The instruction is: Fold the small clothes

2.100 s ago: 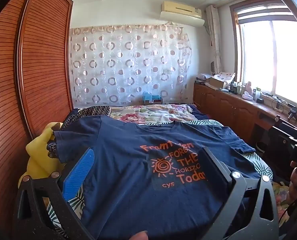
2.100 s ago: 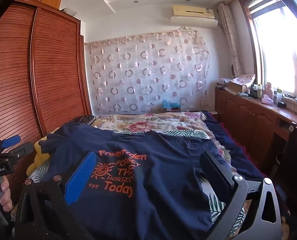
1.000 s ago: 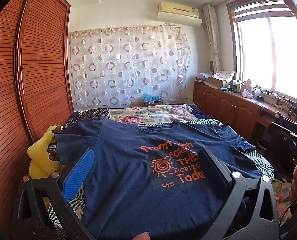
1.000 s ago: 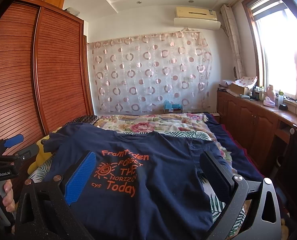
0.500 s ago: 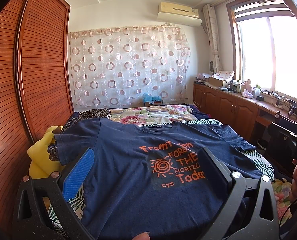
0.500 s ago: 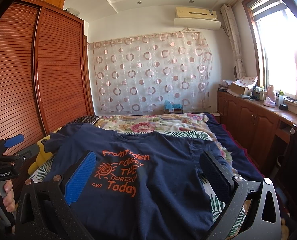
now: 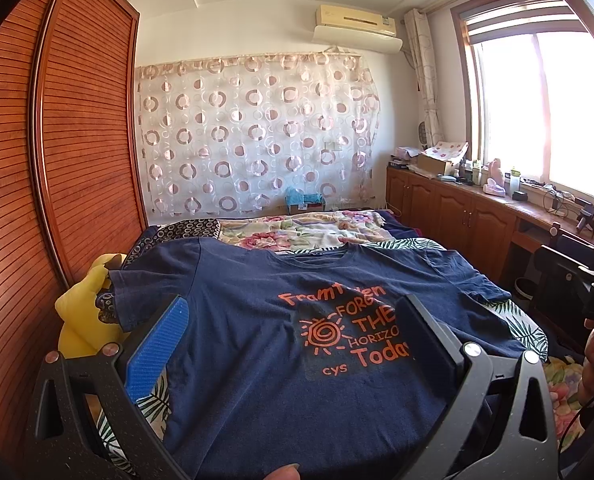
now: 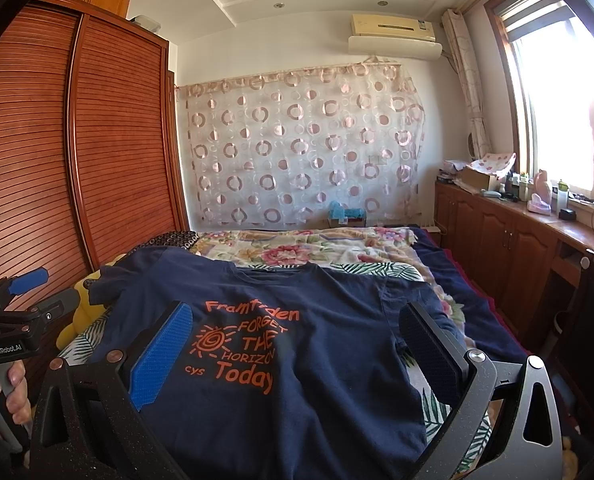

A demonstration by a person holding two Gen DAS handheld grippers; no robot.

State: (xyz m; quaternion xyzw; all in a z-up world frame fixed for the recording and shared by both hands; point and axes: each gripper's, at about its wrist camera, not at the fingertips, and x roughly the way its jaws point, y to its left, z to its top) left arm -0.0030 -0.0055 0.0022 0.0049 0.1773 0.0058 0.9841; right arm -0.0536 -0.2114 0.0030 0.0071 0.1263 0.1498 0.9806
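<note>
A navy T-shirt (image 7: 257, 312) with orange print lies spread face up on the bed, collar toward the far wall; it also fills the right wrist view (image 8: 329, 344). My left gripper (image 7: 293, 320) hovers open above its near-left part, nothing between the fingers. My right gripper (image 8: 297, 332) hovers open above the shirt's near-right part, likewise holding nothing. The left gripper (image 8: 13, 312) shows at the left edge of the right wrist view, held by a hand. The shirt's near hem is hidden below both views.
A yellow plush (image 7: 85, 316) lies at the bed's left edge by the wooden wardrobe (image 7: 57, 168). A floral quilt (image 7: 297, 234) covers the far bed. Wooden cabinets (image 7: 469, 220) with clutter run under the window on the right.
Both grippers tilted up slightly between 2.1 s and 1.0 s ago, then held still. The shirt has not moved.
</note>
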